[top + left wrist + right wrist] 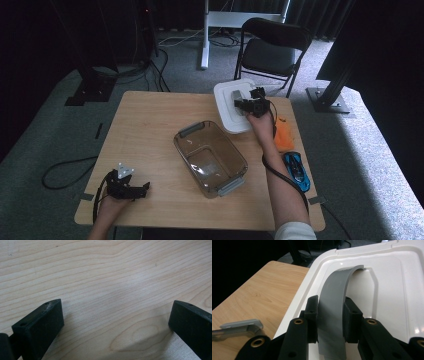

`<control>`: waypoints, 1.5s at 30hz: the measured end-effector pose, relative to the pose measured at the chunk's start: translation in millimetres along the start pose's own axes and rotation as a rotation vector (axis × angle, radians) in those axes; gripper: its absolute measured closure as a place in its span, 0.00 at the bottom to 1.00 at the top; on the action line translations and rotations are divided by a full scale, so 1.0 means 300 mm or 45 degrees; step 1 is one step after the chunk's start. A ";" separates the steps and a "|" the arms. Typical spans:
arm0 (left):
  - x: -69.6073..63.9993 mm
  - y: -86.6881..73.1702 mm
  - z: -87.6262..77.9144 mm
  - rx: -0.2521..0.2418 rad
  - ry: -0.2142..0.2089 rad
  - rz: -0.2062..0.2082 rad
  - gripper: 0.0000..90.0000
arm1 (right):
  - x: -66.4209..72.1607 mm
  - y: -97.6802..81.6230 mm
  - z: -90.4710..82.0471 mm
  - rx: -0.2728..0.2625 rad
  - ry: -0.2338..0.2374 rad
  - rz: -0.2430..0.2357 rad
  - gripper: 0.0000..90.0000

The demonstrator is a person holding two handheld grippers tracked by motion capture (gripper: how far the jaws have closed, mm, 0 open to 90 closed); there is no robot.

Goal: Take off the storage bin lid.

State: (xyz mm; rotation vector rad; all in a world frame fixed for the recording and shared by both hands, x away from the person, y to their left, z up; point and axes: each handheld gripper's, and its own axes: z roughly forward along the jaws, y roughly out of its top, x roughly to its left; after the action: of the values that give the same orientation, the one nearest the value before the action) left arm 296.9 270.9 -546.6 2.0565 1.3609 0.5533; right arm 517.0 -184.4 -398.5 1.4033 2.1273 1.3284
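A white lid (230, 107) with a grey handle (237, 95) lies at the table's far right. My right gripper (243, 105) is shut on that grey handle (334, 315); both pads press its sides over the white lid (392, 290). A clear smoky bin (210, 157) with grey end latches stands open in the middle of the table. My left gripper (142, 189) rests low at the near left corner, its jaws wide apart over bare wood (117, 290), nothing between them (116, 322).
An orange cloth (284, 136) and a blue toy car (297, 170) lie by the right edge, beside my right forearm. A black folding chair (270, 50) stands beyond the table. A bin latch (239, 326) shows left of the lid.
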 end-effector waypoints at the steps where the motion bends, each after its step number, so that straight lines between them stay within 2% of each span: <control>1: 0.000 0.000 0.000 0.000 0.000 0.001 0.00 | -0.006 -0.003 0.005 0.006 -0.002 0.009 0.78; 10: 0.000 0.000 0.000 0.000 0.000 0.000 0.00 | -0.016 -0.041 0.058 0.020 -0.002 0.022 0.78; 22: 0.000 0.000 0.000 0.000 0.000 0.000 0.00 | -0.032 -0.111 0.141 0.073 0.041 0.077 0.78; 26: 0.000 0.000 0.000 0.000 0.000 0.000 0.00 | -0.031 -0.136 0.164 0.097 0.038 0.076 0.78; 45: 0.000 0.000 0.000 0.000 0.000 0.000 0.00 | -0.041 -0.239 0.227 0.171 0.052 0.106 0.78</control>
State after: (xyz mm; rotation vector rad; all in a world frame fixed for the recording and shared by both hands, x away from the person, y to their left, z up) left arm 296.9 270.9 -546.6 2.0567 1.3605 0.5535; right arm 524.5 -165.7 -495.9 1.5454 2.2450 1.2747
